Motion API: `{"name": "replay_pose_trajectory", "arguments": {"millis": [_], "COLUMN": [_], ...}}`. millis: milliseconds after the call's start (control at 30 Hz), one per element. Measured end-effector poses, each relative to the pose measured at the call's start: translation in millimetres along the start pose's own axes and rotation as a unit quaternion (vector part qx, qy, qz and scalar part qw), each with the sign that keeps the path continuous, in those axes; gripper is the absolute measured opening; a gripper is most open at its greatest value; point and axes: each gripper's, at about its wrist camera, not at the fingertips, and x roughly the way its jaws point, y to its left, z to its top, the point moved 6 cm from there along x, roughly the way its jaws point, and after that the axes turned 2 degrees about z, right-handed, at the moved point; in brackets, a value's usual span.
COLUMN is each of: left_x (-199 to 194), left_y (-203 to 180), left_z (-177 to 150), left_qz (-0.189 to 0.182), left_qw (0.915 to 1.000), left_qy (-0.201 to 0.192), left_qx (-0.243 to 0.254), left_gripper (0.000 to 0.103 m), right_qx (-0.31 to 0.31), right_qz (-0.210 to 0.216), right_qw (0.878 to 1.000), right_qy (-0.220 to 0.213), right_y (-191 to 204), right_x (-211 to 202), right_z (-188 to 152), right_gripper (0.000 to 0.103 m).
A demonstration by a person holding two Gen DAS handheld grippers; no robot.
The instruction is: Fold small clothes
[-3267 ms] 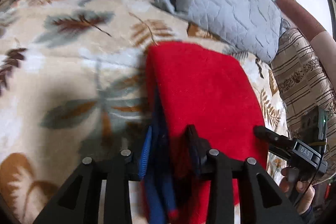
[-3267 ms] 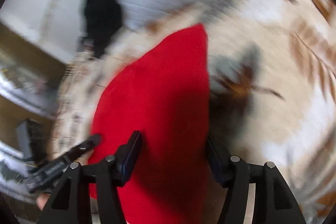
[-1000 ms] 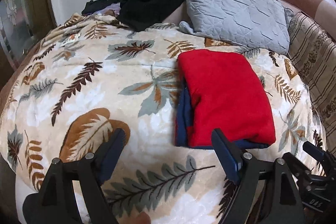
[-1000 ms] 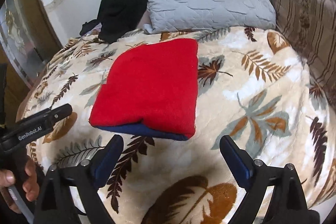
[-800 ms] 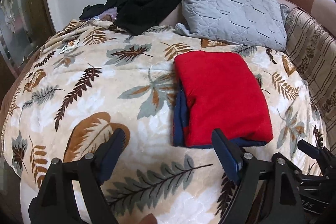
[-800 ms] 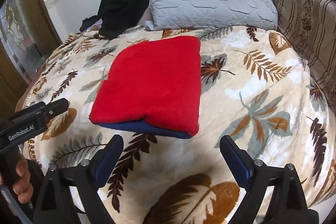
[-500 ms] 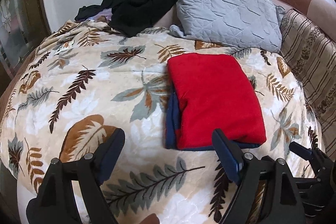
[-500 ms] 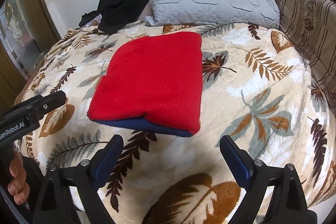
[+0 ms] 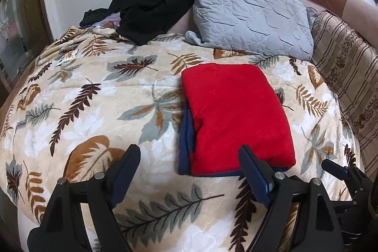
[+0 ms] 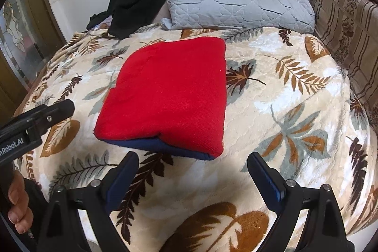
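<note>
step: fold looks done | red garment [image 9: 236, 115] — folded, blue layer beneath, flat on bed blanket [image 9: 94, 110] | left tool [image 9: 189, 171] spread, empty | right tool [image 10: 192, 177] spread, empty — advice: lift clear, don't snag near edge

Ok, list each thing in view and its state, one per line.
Red garment: folded flat on the blanket, blue layer showing underneath.
Black clothing: crumpled, unfolded, against the wall.
Grey pillow: propped against the wall.
Left gripper: open, empty.
Right gripper: open, empty.
</note>
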Motion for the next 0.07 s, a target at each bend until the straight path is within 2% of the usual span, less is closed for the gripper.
{"name": "replay_pose_trajectory", "arguments": {"millis": [67], "left_x": [0.3], "left_y": [-1.6], "left_z": [3.2], "left_qz": [0.0], "left_qw": [1.0], "left_qy": [-0.003], "left_qx": [0.002], "left_gripper": [0.085], "right_qx": [0.001], "right_qz": [0.001], "right_qw": [1.0], "right_qy": [0.0], "right_y": [0.3], "right_x": [0.2], "right_z": [0.0], "right_gripper": [0.095]}}
